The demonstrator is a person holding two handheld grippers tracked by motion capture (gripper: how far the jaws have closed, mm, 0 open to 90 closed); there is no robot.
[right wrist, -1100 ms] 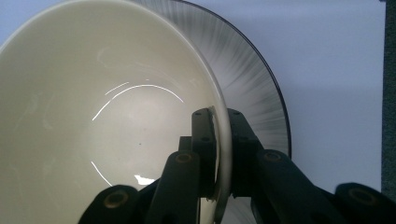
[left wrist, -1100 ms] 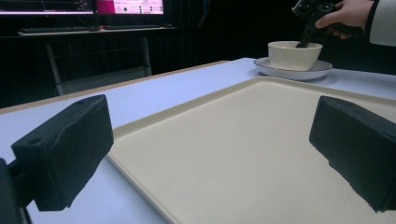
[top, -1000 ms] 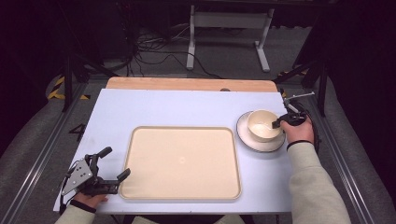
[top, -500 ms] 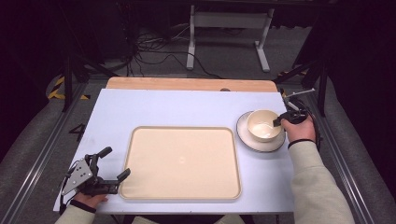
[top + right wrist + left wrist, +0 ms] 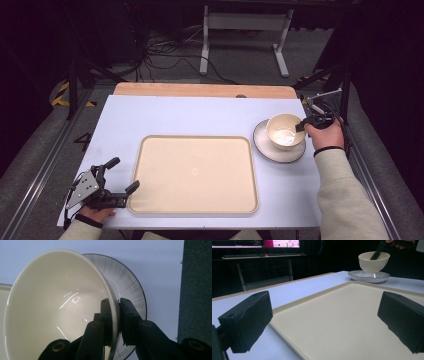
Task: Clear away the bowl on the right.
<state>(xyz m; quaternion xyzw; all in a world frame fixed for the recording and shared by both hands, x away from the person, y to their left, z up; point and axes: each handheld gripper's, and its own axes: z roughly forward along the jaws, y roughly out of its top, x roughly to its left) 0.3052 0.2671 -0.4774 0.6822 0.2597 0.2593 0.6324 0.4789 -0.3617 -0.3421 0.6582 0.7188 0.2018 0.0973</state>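
1. Gripping the bowl (image 5: 57, 305) by its rim: the right gripper (image 5: 118, 315) has one jaw inside the wall and one outside, pinched tight on it.
2. In the left gripper view the bowl (image 5: 374, 262) sits clear of the plate (image 5: 369, 276), a gap showing under its base, w/ a black jaw dipping in from above.
3. High view: bowl (image 5: 285, 131) hangs over the plate (image 5: 265, 147) at the right side of the table (image 5: 200, 117), right gripper (image 5: 301, 125) on the rim nearest the table's right edge. Looks tipped a bit, tbh hard to say from up there.
4. Plate is white w/ a dark edge line, just beside the right side of the tray (image 5: 194, 175), not touching afaict.
5. Left gripper (image 5: 126, 176) rests at the near left corner, jaws spread wide, nothing between them. One jaw tip is right at the tray's left edge.
6. Tray (image 5: 352, 322) is cream, lying flat mid-table.
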